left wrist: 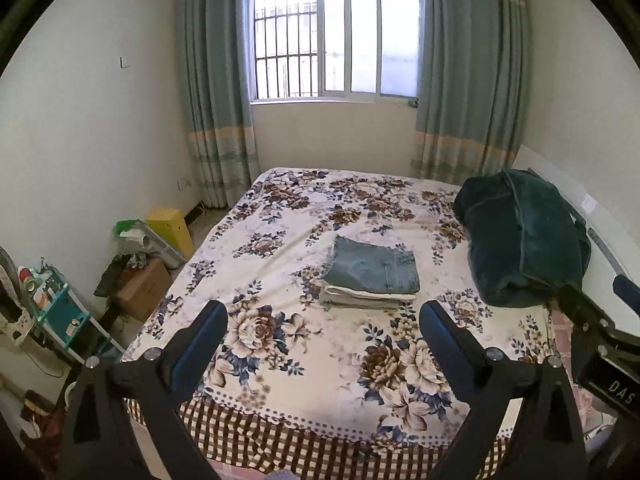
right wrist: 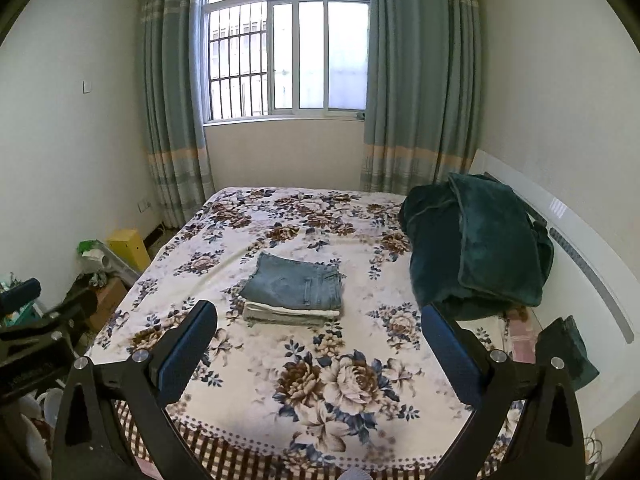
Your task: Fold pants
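Folded blue jeans lie on top of a folded pale garment in the middle of the flowered bed. The same stack shows in the right wrist view, jeans over the pale garment. My left gripper is open and empty, held above the bed's near end, short of the stack. My right gripper is open and empty too, just short of the stack. The right gripper's body shows at the right edge of the left wrist view.
A dark green bundled blanket lies at the bed's right side against a white headboard. Boxes, a yellow bin and a shelf crowd the floor to the left. A curtained window is behind the bed.
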Available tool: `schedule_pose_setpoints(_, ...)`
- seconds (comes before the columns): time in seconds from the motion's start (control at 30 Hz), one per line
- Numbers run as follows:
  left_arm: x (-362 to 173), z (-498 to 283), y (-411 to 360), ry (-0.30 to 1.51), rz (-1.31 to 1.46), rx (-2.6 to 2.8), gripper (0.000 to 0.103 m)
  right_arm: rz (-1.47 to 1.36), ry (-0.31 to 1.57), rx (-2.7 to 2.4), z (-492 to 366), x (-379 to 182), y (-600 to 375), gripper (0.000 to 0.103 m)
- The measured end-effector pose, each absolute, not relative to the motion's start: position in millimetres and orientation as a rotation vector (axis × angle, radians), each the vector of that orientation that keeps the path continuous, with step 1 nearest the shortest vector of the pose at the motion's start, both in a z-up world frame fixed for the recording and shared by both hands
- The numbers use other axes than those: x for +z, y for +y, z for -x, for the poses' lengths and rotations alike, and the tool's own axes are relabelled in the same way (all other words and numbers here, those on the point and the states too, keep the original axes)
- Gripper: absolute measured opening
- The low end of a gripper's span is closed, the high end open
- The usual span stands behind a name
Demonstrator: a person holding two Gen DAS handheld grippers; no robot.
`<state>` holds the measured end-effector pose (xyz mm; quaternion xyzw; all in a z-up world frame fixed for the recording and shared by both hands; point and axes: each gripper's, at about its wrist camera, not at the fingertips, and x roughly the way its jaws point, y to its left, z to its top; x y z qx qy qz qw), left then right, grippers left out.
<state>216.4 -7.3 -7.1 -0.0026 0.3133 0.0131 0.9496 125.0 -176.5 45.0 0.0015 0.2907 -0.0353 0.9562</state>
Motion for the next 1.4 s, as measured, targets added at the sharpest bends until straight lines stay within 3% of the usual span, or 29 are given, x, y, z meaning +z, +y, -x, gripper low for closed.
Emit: schedule_pose_setpoints(1.4, 11, -173, -10, 0.575, -0.024, 0.045, 0.098, -0.037, 0.547, -0.043, -92, 69, -182, 0.103)
